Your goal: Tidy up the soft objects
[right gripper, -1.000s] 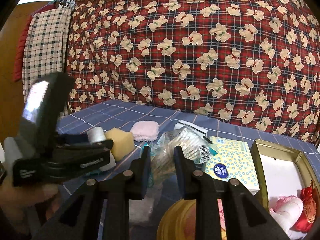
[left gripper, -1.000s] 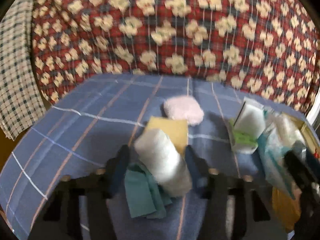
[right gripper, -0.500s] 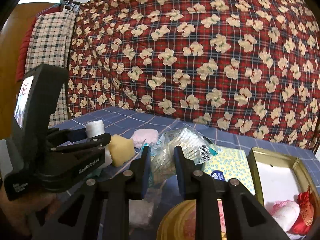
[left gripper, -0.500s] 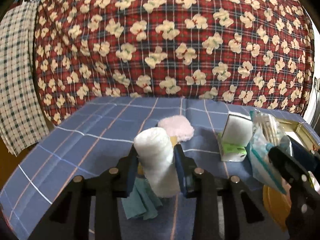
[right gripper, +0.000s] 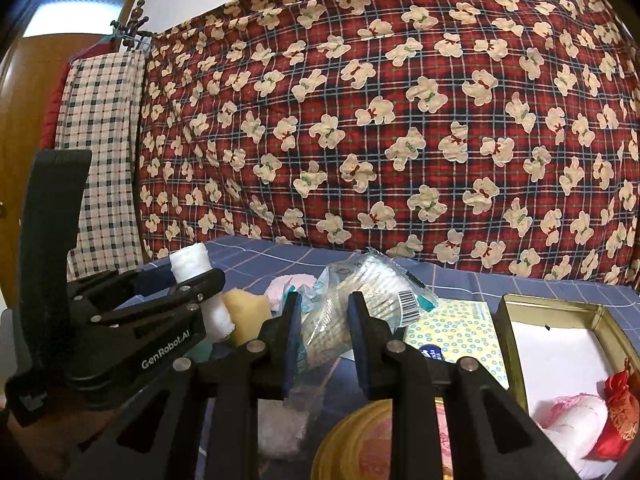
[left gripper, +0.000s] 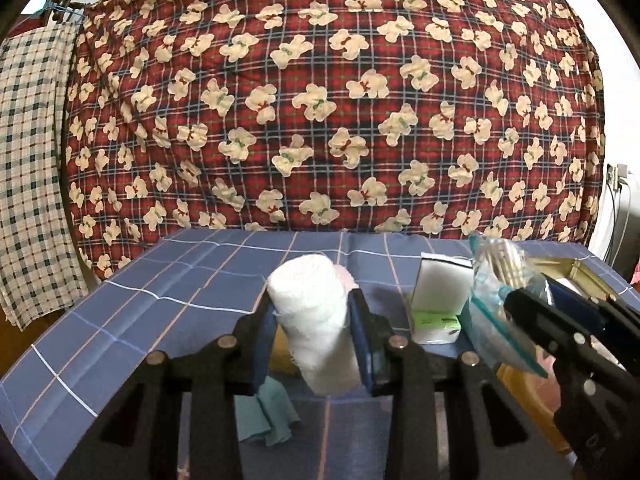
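Observation:
My left gripper (left gripper: 314, 320) is shut on a white gauze roll (left gripper: 316, 320), which stands tilted between the blue pads, lifted off the blue checked cloth (left gripper: 160, 280). From the right wrist view the same roll (right gripper: 192, 266) shows in the left gripper (right gripper: 200, 280) at the left. My right gripper (right gripper: 322, 320) is shut on a clear plastic bag of cotton swabs (right gripper: 360, 292); that bag (left gripper: 500, 280) appears at the right in the left wrist view. A yellow sponge (right gripper: 246, 312), a pink puff (right gripper: 288, 286) and a teal cloth (left gripper: 272, 412) lie on the cloth.
A gold tin box (right gripper: 560, 312) at the right holds white, pink and red soft items. A yellow dotted tissue pack (right gripper: 456, 332) lies beside it, and a round gold lid (right gripper: 360, 440) sits near my right gripper. A white-green box (left gripper: 438, 304) stands behind. A bear-pattern blanket (left gripper: 320, 100) rises behind.
My left gripper closed on the gauze roll and raised it off the cloth, tilting up. The right gripper kept the swab bag and hardly moved.

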Tool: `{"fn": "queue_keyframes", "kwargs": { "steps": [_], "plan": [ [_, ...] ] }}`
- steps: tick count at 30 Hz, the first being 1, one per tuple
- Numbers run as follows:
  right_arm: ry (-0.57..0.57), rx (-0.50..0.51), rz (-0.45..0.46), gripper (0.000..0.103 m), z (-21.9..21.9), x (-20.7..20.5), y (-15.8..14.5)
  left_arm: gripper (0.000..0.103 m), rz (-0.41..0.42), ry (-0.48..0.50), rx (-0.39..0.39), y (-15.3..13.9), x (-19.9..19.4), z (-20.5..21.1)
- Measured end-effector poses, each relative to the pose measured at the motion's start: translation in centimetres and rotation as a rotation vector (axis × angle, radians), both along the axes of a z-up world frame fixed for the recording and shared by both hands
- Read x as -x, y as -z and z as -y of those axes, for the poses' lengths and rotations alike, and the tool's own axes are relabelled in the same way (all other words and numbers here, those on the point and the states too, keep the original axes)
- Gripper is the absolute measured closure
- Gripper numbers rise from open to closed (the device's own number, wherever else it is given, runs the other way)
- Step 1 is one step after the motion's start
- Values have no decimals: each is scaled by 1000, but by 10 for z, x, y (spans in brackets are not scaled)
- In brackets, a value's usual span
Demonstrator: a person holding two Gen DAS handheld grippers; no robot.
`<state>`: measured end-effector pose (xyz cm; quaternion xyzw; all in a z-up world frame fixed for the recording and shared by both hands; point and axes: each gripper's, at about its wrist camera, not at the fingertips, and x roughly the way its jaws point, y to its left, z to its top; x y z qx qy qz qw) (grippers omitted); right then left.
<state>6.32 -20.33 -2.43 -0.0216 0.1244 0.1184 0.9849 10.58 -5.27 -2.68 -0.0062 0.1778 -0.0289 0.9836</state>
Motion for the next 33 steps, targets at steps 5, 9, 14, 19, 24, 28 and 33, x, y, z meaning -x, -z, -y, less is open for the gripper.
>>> {"fn": "queue_keyframes", "kwargs": {
  "steps": [5,9,14,19,24,28,33],
  "plan": [
    [3,-5,7,77,2,1,0,69,17,-5,8,-1,5,1],
    [9,4,20,77,3,2,-1,69,28,-8,21,-1,8,1],
    [22,28,67,77,0,10,-4,69,41,0,44,-1,12,0],
    [28,37,81,77,-2,12,-6,69,49,19,45,-2,16,5],
    [61,41,89,77,3,13,-6,69,51,32,45,-2,18,12],
    [73,38,92,77,7,14,-7,69,58,39,47,-3,19,18],
    [85,38,101,77,11,16,-7,69,64,55,42,-3,22,27]
  ]
}}
